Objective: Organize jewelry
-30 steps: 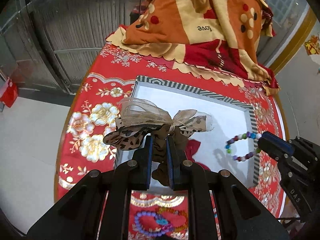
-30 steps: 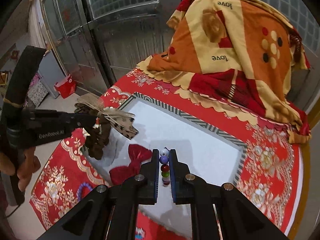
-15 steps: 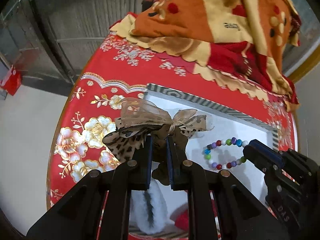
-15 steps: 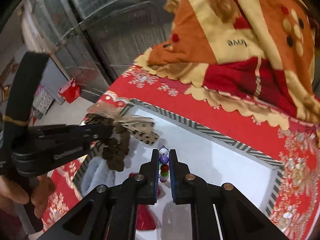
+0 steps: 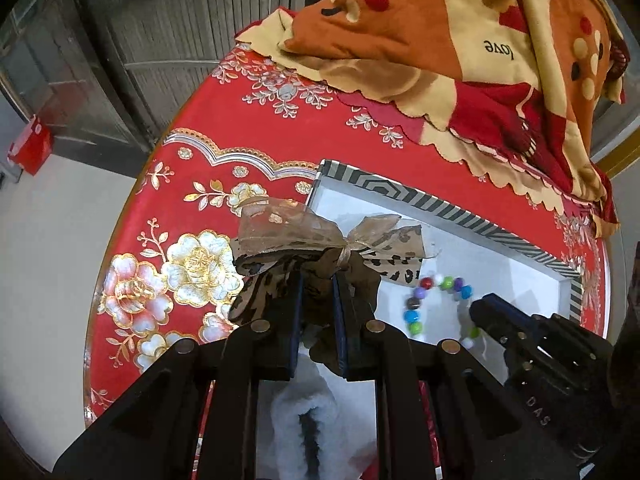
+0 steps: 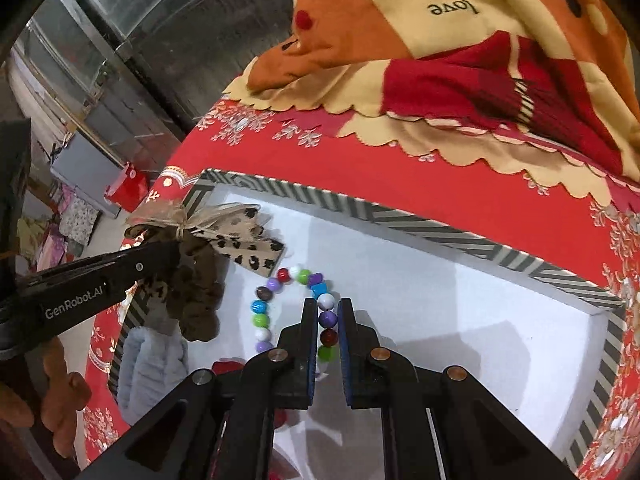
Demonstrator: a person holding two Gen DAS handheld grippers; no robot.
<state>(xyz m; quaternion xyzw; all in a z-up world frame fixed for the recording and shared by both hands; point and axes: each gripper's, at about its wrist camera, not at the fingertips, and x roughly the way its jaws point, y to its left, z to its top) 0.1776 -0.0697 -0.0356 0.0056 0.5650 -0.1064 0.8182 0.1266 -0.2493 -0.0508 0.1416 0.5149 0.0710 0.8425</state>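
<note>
Leopard-print bow scrunchie (image 5: pixel 320 252) and colourful bead bracelet (image 6: pixel 296 304), seemingly over striped tray (image 6: pixel 420 224)

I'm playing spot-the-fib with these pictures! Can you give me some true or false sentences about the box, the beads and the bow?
1. The right gripper has a colourful bead bracelet between its jaws. True.
2. The left gripper carries a plain blue ribbon. False: it carries a leopard-print bow scrunchie, and its jaws have just been opening with the scrunchie between them.
3. The box has a black-and-white striped rim. True.
4. The tablecloth is green. False: it is red with gold and white flowers.
5. The blanket at the far side of the table has the word "love" on it. True.
6. The bracelet lies outside the box. False: it hangs over the box's white inside.
</note>
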